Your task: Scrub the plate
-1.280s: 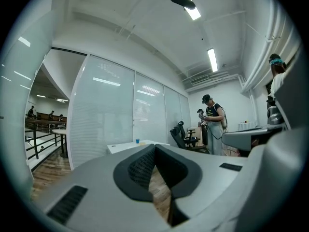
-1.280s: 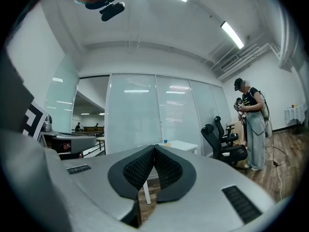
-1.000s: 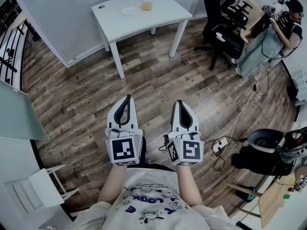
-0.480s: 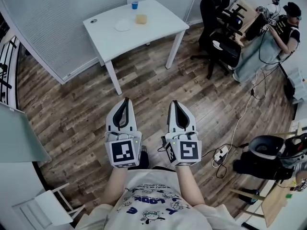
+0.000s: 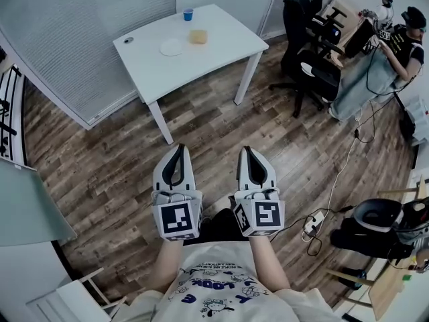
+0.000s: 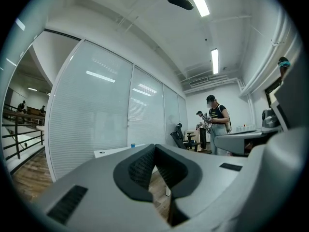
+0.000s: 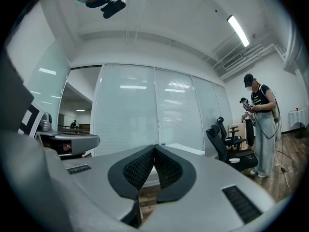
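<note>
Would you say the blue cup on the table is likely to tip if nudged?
Probably: the cup looks small and upright, so likely light and tippy. It stands apart from the plate, so nothing would brace it.

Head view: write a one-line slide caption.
Left gripper and right gripper, both shut and empty, point toward a white table holding a plate, sponge and blue cup; scrubbing not begun.
</note>
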Demonstrator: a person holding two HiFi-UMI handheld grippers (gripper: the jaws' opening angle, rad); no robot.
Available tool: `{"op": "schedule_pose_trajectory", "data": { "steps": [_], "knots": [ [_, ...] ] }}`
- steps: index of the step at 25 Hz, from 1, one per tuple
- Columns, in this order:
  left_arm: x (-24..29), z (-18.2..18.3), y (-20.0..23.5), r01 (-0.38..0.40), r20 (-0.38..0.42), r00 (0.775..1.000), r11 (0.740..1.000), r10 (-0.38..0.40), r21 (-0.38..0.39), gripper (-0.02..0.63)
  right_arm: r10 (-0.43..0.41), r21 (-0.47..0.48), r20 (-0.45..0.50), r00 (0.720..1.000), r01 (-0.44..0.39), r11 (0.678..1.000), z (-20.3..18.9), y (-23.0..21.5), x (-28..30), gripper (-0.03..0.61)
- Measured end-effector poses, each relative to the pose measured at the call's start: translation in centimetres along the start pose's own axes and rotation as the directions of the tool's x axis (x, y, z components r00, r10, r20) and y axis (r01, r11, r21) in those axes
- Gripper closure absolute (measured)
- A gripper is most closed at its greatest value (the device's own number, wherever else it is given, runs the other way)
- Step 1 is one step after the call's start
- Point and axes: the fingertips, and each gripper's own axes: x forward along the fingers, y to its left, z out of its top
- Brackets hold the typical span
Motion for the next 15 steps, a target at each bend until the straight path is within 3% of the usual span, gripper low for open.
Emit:
{"op": "schedule_pose_trajectory", "data": {
  "steps": [15],
  "knots": [
    [8.3,-0.8,1.8,-0.055,-0.03,0.998,0.998,0.055,-0.006,0.588,0.02,0.024,-0.023,1.0,-0.02,1.0,-1.0,-3.8,8.7,0.56]
  ]
}}
